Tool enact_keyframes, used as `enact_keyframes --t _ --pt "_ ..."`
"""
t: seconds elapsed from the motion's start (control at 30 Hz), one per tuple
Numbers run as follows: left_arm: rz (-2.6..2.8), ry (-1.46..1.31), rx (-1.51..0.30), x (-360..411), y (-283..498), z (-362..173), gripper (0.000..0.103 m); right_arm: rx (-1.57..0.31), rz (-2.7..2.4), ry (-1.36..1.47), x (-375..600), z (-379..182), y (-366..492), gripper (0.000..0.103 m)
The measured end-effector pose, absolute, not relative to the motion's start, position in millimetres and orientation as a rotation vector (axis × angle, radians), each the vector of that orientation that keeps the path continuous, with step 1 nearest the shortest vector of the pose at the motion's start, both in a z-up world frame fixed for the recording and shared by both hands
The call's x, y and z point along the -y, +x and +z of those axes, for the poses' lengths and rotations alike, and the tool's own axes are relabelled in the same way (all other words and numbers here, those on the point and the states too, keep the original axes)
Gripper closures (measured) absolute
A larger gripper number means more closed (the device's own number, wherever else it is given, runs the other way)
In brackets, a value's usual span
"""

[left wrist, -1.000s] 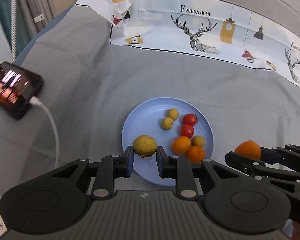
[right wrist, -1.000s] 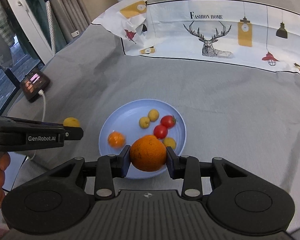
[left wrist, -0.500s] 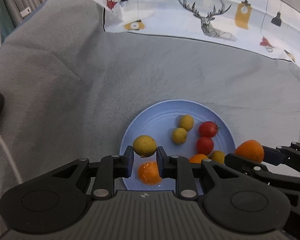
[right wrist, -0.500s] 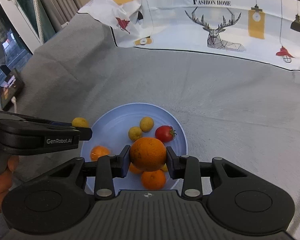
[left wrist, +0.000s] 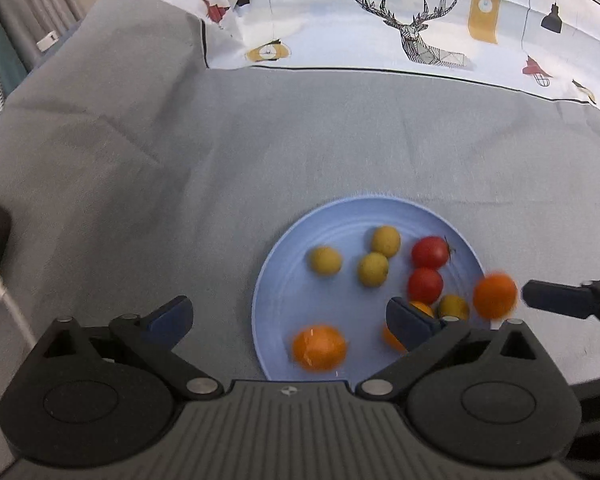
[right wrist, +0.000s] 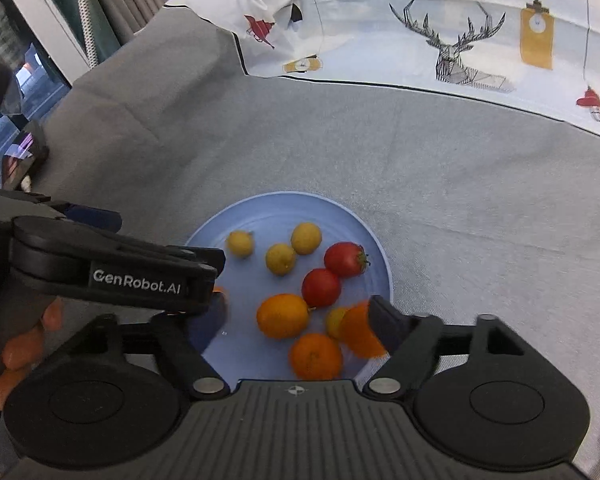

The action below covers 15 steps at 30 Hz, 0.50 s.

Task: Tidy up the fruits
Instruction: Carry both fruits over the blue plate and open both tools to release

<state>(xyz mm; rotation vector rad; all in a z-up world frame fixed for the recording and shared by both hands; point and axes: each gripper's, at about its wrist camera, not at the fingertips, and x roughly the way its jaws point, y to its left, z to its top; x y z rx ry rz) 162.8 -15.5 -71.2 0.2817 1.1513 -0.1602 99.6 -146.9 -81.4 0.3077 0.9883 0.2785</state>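
Both claws hang spread wide and released over the blue plate (left wrist: 284, 280) on the grey cloth: left claw (left wrist: 288, 316), right claw (right wrist: 296, 316). A blurred orange (right wrist: 358, 330) sits at the plate's near right rim among yellow fruits, tomatoes (right wrist: 320, 286) and oranges.

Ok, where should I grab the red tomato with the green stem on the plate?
Come down from above and pinch the stemmed tomato across its round middle, pads on its far and near sides. The other tomato crowds its near-left and the stem points right, so those sides look worse.
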Motion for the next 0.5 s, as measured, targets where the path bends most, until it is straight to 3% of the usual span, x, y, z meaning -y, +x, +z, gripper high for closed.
enact_keyframes --t 0.23,0.5 --pt "-0.151 0.262 -1.137 5.8 120.9 -44.9 0.000 -0.928 0.237 0.209 140.6 -56.6 51.8 0.007" --pt "-0.128 0.245 -1.069 -7.2 53.9 -13.5 0.000 -0.830 0.133 0.132 127.5 -26.8 -21.7 0.002"
